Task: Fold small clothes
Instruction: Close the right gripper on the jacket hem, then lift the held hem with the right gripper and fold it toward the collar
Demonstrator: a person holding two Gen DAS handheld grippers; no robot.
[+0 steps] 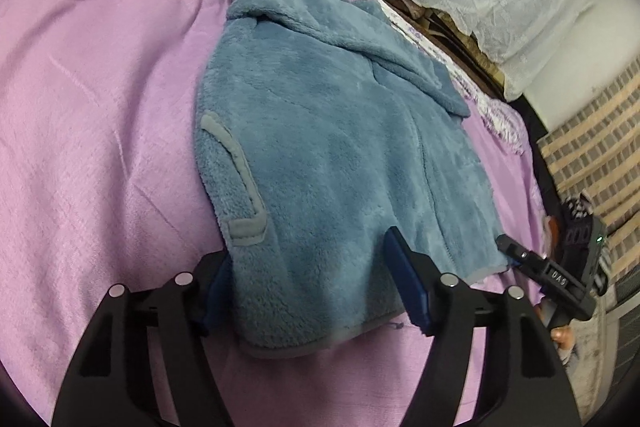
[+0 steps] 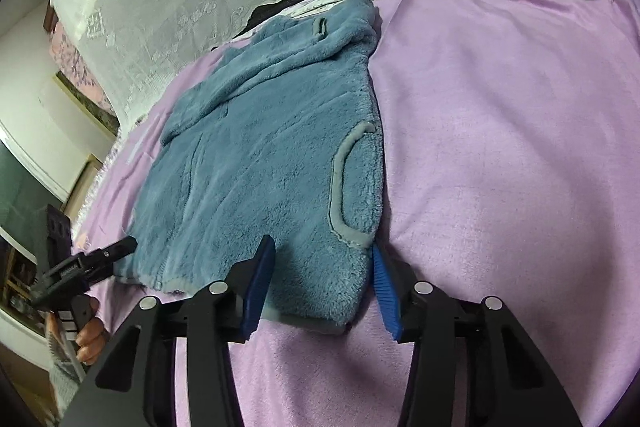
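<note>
Fleece jacket (image 1: pixel 332 147) hem between both grippers' half-open fingers (image 1: pixel 408 279); grip uncertain.

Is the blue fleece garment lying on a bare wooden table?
No. In the left wrist view the blue fleece garment lies spread on a pink-lilac bedcover, with no bare wood under it.

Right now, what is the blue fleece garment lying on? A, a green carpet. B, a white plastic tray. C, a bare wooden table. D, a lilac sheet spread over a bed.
D: the blue fleece garment lies flat on a lilac sheet that spreads out on every side of it, and the right wrist view shows the same lilac cloth beside it.
</note>
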